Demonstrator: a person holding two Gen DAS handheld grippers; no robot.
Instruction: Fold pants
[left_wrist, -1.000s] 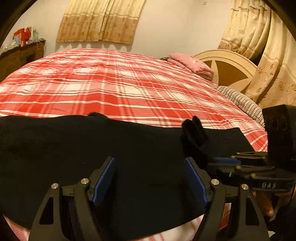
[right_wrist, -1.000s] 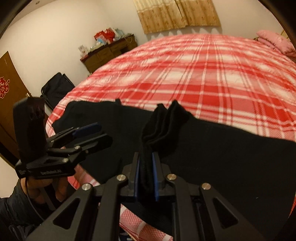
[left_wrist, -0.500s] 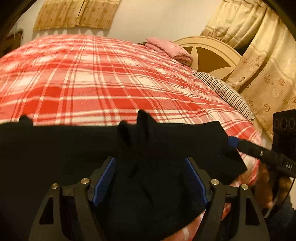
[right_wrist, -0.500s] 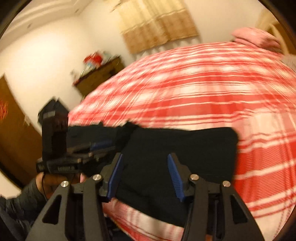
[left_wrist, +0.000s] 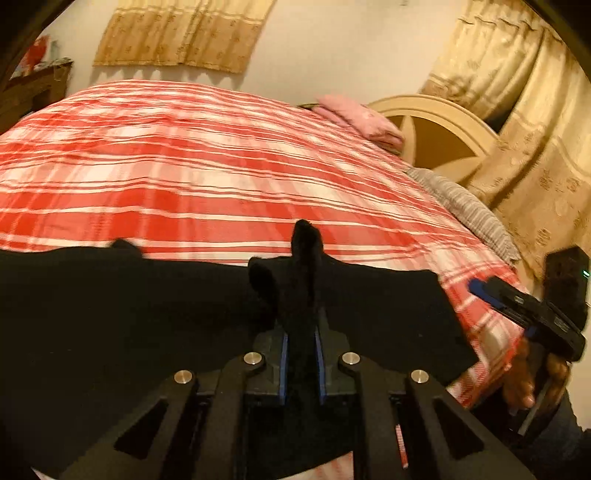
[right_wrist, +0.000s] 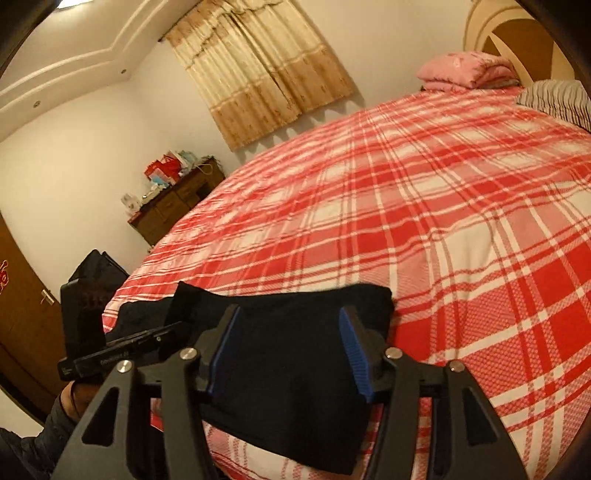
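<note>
A home bedroom: a plaid-covered bed (right_wrist: 424, 206), curtains (right_wrist: 258, 70) and a wooden dresser (right_wrist: 173, 206).

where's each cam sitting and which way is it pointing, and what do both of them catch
Left wrist: sits on the left claw, looking along its fingers across the bed toward the headboard; claw closing, pinching a ridge of the black pants; right claw and its hand at right.
Right wrist: sits on the right claw, facing the dresser and curtain; opening, pads clear of the pants; left claw and a sleeve at left.
Shared: pants, bed, pink bedding, curtain.
</note>
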